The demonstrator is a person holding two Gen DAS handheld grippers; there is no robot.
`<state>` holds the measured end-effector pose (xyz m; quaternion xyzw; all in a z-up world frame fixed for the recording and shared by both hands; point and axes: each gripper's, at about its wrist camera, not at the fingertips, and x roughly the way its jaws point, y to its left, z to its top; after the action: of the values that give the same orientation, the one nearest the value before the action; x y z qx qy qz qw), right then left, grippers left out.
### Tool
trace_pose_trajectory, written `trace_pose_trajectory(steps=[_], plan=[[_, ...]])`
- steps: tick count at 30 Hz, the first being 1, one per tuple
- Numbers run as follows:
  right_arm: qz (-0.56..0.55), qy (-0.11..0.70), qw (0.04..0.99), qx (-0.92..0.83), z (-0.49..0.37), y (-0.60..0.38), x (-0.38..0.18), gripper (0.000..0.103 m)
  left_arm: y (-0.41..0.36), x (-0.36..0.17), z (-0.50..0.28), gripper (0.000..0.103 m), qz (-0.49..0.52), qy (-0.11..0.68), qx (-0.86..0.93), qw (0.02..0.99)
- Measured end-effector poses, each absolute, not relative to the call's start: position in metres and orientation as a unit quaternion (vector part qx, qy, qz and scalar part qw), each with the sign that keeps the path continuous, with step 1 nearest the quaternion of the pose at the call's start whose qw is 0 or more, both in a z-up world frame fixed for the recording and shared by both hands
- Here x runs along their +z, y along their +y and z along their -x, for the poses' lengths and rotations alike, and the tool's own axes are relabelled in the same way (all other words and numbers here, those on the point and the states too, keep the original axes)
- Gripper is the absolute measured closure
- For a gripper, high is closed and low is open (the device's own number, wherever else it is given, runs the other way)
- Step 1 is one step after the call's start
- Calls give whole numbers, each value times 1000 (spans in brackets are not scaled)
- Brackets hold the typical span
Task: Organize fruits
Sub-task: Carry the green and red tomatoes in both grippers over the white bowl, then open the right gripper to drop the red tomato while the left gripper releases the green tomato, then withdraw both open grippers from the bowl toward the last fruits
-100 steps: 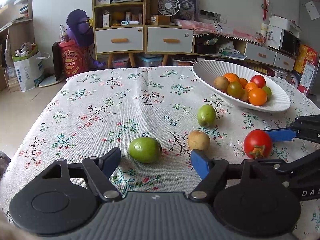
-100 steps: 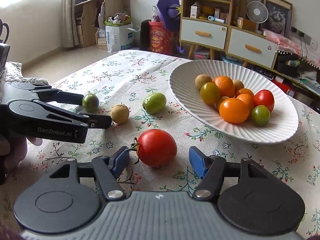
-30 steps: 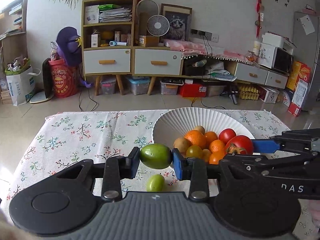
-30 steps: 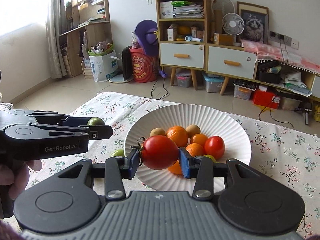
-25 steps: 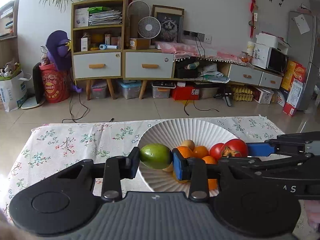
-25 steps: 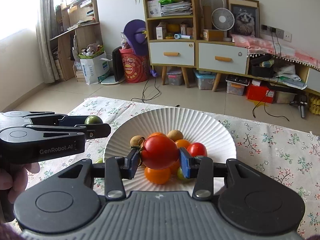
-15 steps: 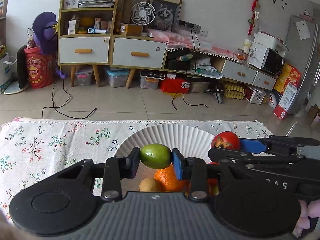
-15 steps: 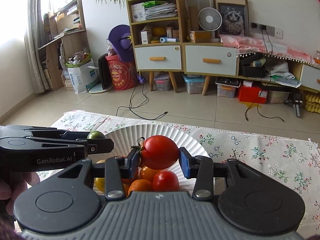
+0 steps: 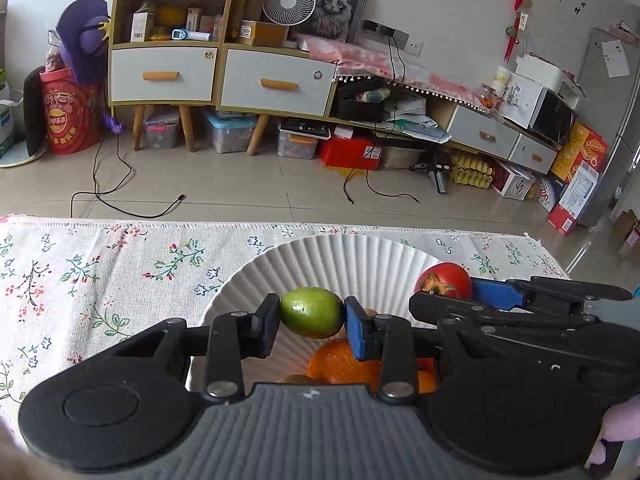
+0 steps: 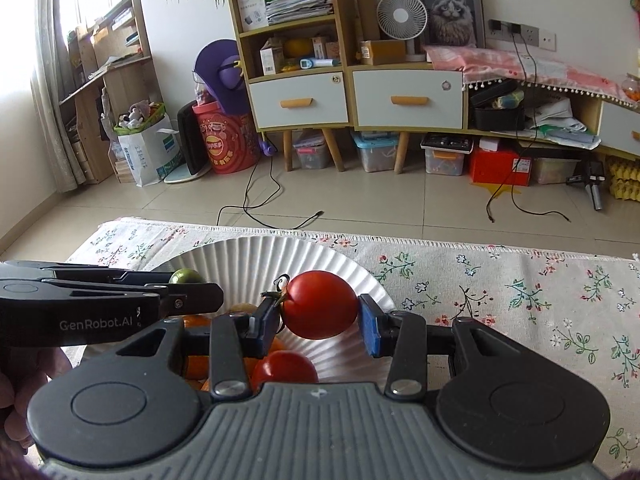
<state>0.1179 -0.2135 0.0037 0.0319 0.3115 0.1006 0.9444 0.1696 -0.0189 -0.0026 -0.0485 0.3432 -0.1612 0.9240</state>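
Note:
My left gripper (image 9: 312, 314) is shut on a green fruit (image 9: 311, 312) and holds it above the white ribbed bowl (image 9: 332, 258). My right gripper (image 10: 320, 306) is shut on a red tomato (image 10: 320, 304), also above the bowl (image 10: 256, 260). The right gripper shows in the left wrist view (image 9: 448, 286) just to the right, with the tomato (image 9: 442, 280). The left gripper shows in the right wrist view (image 10: 188, 284), with the green fruit (image 10: 186, 276). Oranges (image 9: 340, 364) and another tomato (image 10: 284, 368) lie in the bowl under the grippers.
The bowl stands on a floral tablecloth (image 9: 100, 264) near the table's far edge (image 10: 460, 242). Beyond it lie tiled floor, loose cables and cabinets. The cloth stretches to the left of the bowl and to its right (image 10: 540, 300).
Both grippers have carried their fruits from the table up and forward over the bowl. In the last half second both moved a little further over it, still gripping.

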Motion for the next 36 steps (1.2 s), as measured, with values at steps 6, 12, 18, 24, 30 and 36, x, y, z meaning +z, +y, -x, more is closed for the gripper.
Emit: trace_pose_trajectory(steps=[6,12,18,24,30,36], plan=[[-22,314,944,104,-119,-209,4,61,-20,2,-170,68,49,338,-160,926],[-17,310,945,100,-114,-209,11,52,-19,12,-165,54,30,332,-151,931],[-7,306,948,89,-104,-207,25,43,-8,25,-149,44,25,325,-141,935],[6,300,950,88,-89,-203,38,35,2,37,-131,32,22,322,-128,938],[19,301,949,90,-75,-196,45,30,10,46,-114,24,17,325,-119,938],[19,301,948,96,-62,-189,51,24,17,48,-101,13,14,340,-113,934]])
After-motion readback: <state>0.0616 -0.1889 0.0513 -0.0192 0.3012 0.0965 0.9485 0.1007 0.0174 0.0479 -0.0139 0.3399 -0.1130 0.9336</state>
